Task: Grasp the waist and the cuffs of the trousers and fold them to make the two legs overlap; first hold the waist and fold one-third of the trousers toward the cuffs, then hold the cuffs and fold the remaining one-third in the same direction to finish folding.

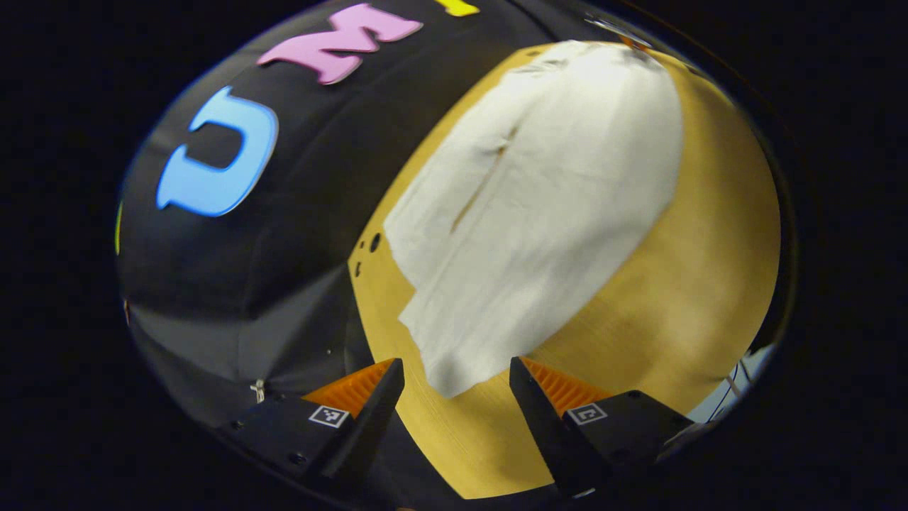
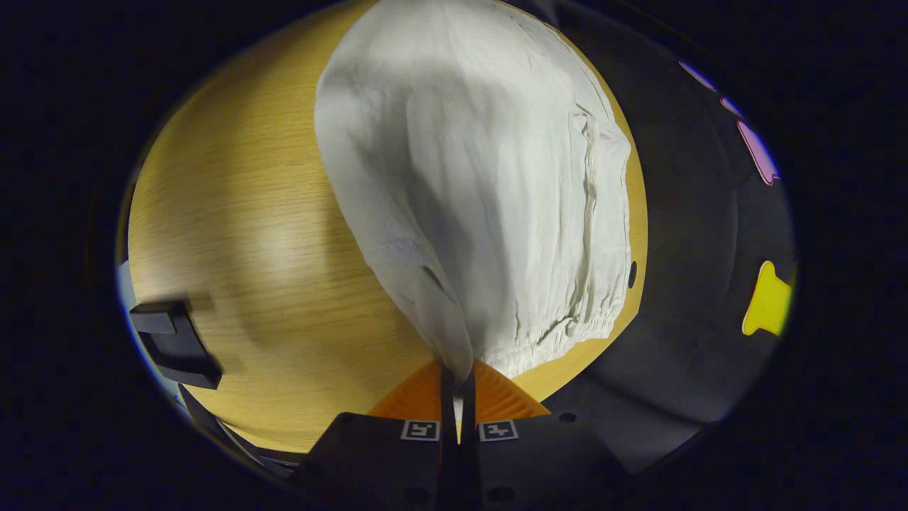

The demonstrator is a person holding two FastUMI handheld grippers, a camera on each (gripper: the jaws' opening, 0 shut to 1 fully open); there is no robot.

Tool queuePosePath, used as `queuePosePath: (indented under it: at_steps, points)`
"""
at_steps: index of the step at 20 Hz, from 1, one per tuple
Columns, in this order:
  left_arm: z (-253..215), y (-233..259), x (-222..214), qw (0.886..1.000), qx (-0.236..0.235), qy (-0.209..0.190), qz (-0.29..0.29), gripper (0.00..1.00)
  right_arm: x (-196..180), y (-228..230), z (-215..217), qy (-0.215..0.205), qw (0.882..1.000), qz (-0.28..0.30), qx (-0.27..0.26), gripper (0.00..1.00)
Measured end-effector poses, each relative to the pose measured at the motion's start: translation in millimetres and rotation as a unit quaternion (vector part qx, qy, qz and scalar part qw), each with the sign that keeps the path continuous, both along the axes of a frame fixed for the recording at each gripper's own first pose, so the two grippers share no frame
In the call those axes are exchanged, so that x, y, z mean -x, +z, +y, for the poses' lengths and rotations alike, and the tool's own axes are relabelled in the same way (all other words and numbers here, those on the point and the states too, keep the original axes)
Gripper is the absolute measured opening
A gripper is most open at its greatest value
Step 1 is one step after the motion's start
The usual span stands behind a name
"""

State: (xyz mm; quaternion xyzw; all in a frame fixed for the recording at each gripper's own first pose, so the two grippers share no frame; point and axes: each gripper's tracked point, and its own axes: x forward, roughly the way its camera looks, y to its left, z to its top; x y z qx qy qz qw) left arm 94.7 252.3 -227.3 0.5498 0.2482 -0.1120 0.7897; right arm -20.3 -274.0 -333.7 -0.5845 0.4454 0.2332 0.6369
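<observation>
White trousers lie spread on the wooden table, with a narrow gap between the two legs. In the left gripper view my left gripper is open, its fingers on either side of the near cuff corner without touching it. In the right gripper view my right gripper is shut on a pinch of the white trousers at the waist end; the gathered elastic waistband lies just right of the grip, and the cloth rises from the table into the fingers.
The black booth wall runs along the table's far side. A black object stands at the table's left edge in the right gripper view. Small dark holes mark the table near the trousers. Bare wood lies left of the trousers.
</observation>
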Motion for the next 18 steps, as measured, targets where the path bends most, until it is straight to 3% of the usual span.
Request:
queuePosePath:
  at_steps: [2,8,12,14,15,18]
  points:
    - [10,-17,-3,0.999,-0.034,-0.007,0.021,0.96,1,0,0,0.01,1.0,0.002,0.011,0.05]
    - [2,-22,-31,0.996,-0.075,-0.041,0.031,0.95,1,0,0,0.009,1.0,0.001,0.014,0.05]
    - [-5,-25,-55,0.99,-0.109,-0.078,0.04,0.88,1,1,0,0.017,1.0,-0.002,0.025,0.05]
    - [-5,-33,-56,0.986,-0.12,-0.095,0.068,0.78,0,1,1,0.027,0.999,-0.006,0.034,0.05]
    - [-4,-36,-56,0.985,-0.122,-0.095,0.074,0.62,0,1,0,0.033,0.999,-0.009,0.037,0.05]
    - [-2,-41,-57,0.985,-0.127,-0.081,0.078,0.39,0,1,-1,0.033,0.999,-0.012,0.036,0.05]
